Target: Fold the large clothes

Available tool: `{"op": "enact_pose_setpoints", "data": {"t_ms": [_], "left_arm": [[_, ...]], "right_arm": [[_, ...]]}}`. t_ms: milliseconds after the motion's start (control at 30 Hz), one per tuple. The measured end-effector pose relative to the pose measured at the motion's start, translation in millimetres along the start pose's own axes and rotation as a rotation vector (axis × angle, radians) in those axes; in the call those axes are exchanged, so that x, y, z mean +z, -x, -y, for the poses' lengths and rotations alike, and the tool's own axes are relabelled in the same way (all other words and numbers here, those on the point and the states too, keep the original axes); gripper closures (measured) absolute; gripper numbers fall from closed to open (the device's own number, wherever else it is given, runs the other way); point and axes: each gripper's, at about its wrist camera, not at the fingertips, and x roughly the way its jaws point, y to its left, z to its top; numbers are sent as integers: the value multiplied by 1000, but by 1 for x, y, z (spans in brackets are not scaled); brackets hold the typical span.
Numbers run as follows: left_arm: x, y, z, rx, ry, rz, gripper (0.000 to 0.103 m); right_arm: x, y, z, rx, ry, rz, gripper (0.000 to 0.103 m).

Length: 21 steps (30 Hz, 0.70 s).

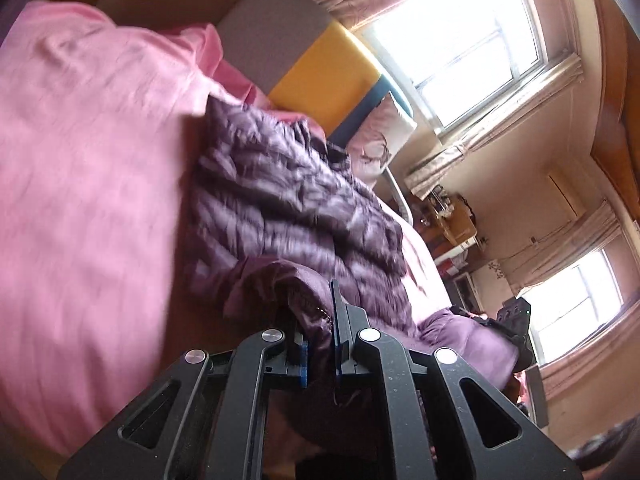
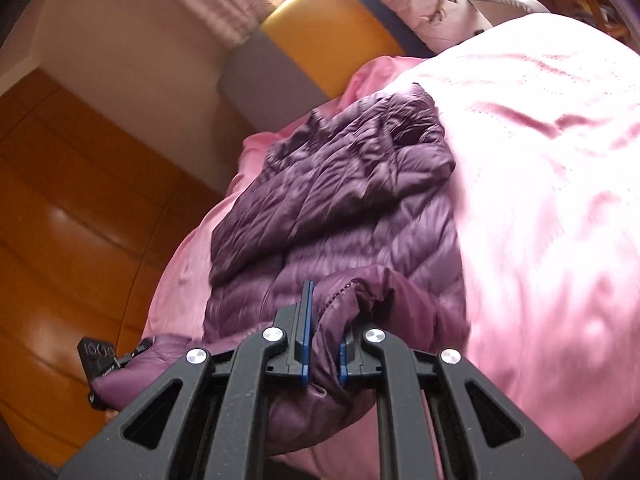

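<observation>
- Left black two-finger gripper (image 1: 320,350), nearest its own camera: jaws drawn close together and clamped on a bunched hem of the quilted purple down jacket (image 1: 288,200); a blue-edged pad (image 1: 335,332) presses the fabric on one side, with a line of stitching showing at the pinched fold; the view is rolled hard to one side, so this gripper is held tilted.
- Right black two-finger gripper (image 2: 324,354), nearest its own camera: jaws narrowed onto another thick fold of the same jacket's edge, blue pad (image 2: 306,328) against the fabric; the puffed cloth bulges out between and below the fingers; it points up along the garment from the near edge.
- Each gripper shows in the other's view as a small black block at the lighter purple hem (far right in the left view, far left in the right view), so the two grips sit apart along the same near edge.
- Beyond the fingers the jacket lies rumpled across the pink bedspread (image 2: 540,200), its far end towards the headboard.
- Further off: a grey, yellow and blue padded headboard (image 1: 320,80); a patterned pale pillow (image 2: 424,4); orange wooden floor (image 2: 72,200) beside the bed.
- Furthest: two bright windows (image 1: 460,40) with pale curtains (image 1: 496,120).
</observation>
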Motion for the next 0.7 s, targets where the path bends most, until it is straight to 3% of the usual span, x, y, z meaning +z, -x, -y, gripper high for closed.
{"op": "enact_pose_setpoints", "data": {"t_ms": [167, 333, 400, 467, 500, 533, 567, 600, 700], "left_arm": [[38, -43, -2, 47, 7, -9, 96], [66, -74, -18, 132, 46, -24, 91], [75, -81, -24, 161, 74, -38, 81], [80, -79, -30, 147, 118, -33, 63], [83, -74, -34, 139, 144, -11, 45], [84, -70, -36, 137, 158, 11, 26], [86, -62, -40, 139, 181, 50, 21], [85, -54, -43, 141, 195, 84, 19], [83, -45, -57, 147, 206, 92, 19]], "right_arm": [[32, -32, 7, -50, -20, -13, 94], [55, -53, 15, -79, -45, -7, 84], [64, -60, 20, -71, -78, -6, 65], [70, -62, 26, -54, -115, 2, 47], [72, -62, 28, -36, -131, 8, 33], [73, -60, 30, -16, -145, 15, 24], [72, -57, 30, -8, -148, 34, 13], [71, -53, 30, -15, -138, 52, 9], [61, -40, 31, -23, -111, 73, 6]]}}
